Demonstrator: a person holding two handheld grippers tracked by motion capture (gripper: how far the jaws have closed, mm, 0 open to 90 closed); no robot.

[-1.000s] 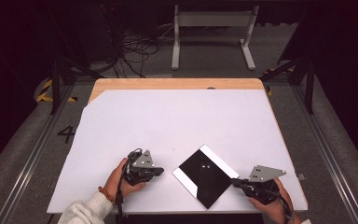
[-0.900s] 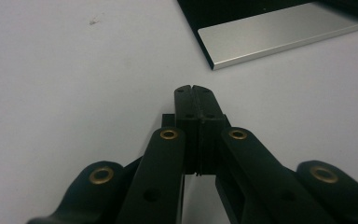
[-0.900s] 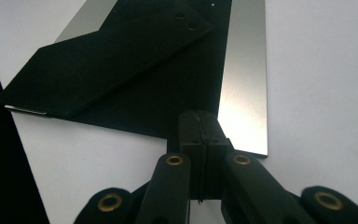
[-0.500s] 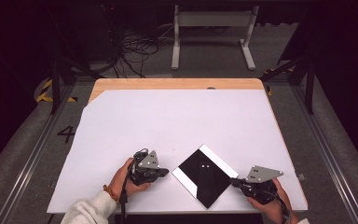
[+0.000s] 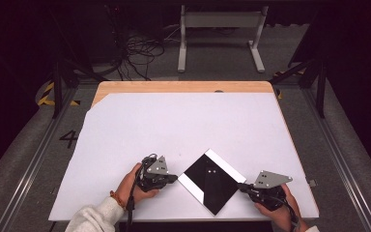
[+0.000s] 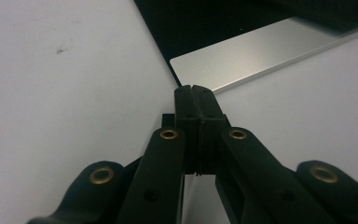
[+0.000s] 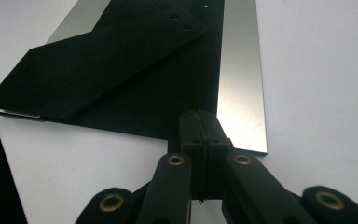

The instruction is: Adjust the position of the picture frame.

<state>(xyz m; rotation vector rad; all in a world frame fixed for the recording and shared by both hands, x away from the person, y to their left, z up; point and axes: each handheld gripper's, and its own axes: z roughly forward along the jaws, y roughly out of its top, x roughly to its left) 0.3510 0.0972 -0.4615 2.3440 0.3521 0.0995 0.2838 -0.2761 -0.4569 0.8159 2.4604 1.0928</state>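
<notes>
A flat black square panel (image 5: 208,182) with silver strips along two edges lies as a diamond near the table's front edge. A black flap (image 7: 93,60) with two small holes lies folded on top of it. My left gripper (image 5: 174,178) rests on the table at the panel's left corner, jaws shut with nothing between them; its tips (image 6: 193,93) almost touch the silver strip (image 6: 270,49). My right gripper (image 5: 241,186) sits at the panel's right corner, also shut and empty, its tips (image 7: 199,119) over the edge of the black panel beside the silver strip (image 7: 240,74).
The white tabletop (image 5: 183,125) has a bare wooden strip (image 5: 183,86) along its far edge. Beyond the table stand a grey metal frame (image 5: 220,34) and loose cables (image 5: 140,53) on the floor. Metal rails (image 5: 24,169) run along both sides.
The left gripper has shifted slightly right, closer to the panel's left corner. The right gripper and the panel have stayed still.
</notes>
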